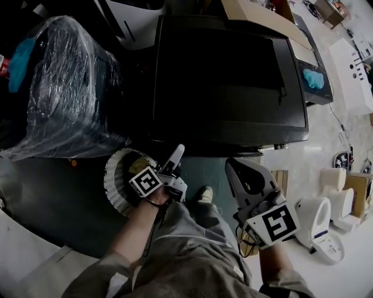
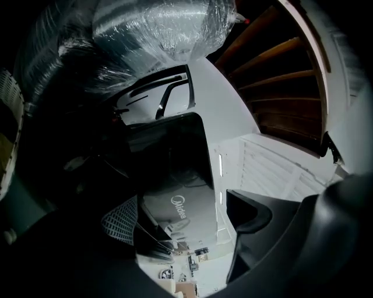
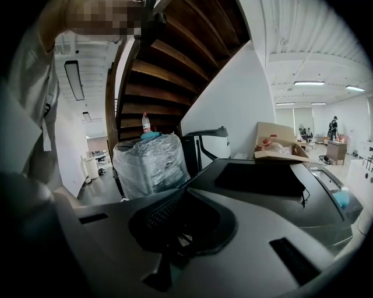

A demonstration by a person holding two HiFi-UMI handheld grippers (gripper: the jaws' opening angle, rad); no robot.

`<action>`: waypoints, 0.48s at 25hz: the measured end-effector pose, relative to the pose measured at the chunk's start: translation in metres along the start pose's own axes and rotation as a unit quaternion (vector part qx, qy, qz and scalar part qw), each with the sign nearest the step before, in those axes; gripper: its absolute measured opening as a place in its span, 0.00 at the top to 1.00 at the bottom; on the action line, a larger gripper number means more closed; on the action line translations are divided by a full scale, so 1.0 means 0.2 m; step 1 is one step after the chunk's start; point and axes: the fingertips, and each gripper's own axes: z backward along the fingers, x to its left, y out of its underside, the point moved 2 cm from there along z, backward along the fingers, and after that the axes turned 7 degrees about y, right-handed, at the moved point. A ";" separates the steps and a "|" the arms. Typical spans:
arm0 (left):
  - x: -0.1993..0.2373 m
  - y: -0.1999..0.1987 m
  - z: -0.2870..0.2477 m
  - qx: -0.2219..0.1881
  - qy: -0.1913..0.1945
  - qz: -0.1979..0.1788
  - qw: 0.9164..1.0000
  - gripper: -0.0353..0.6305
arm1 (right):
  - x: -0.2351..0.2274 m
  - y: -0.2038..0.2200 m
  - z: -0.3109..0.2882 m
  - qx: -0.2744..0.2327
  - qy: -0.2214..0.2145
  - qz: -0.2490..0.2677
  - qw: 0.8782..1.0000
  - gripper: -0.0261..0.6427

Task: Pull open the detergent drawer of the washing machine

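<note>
In the head view we find the left gripper [image 1: 173, 163] at 6 o'clock, its fingers spread wide with nothing between them. The right gripper [image 1: 236, 171] is near it toward 5 o'clock, with its jaws brought together and empty. A round, ribbed white object [image 1: 118, 181] lies just beside the left gripper at 7 o'clock, and white appliances [image 1: 317, 224] stand on the pale floor at 4 o'clock. The washing machine [image 1: 227, 75] fills the centre, directly ahead of both grippers at 12 o'clock. We see only its dark top here. The left gripper view shows a logo on its face, but we cannot single out the detergent drawer in any view. A blue cloth [image 1: 313, 77] lies at the machine's right edge, at 2 o'clock. A plastic-wrapped bundle [image 1: 58, 87] stands at 10 o'clock with a bottle [image 3: 145, 123] on top. Farthest away, at 12 o'clock, an open cardboard box [image 1: 262, 14] holds crumpled clear wrap.
</note>
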 end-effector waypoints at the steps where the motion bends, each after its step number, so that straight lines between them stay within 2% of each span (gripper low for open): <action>1: 0.01 0.00 -0.01 -0.005 0.004 0.005 1.000 0.25 | -0.01 0.01 -0.01 0.002 -0.001 0.000 1.000 0.92; 3: 0.02 0.00 -0.03 -0.014 0.007 0.018 1.000 0.25 | -0.03 0.03 -0.02 0.004 -0.003 -0.001 1.000 0.92; 12: 0.05 0.01 -0.09 -0.028 0.020 0.033 0.999 0.25 | -0.05 0.09 -0.06 0.010 -0.013 0.002 1.000 0.92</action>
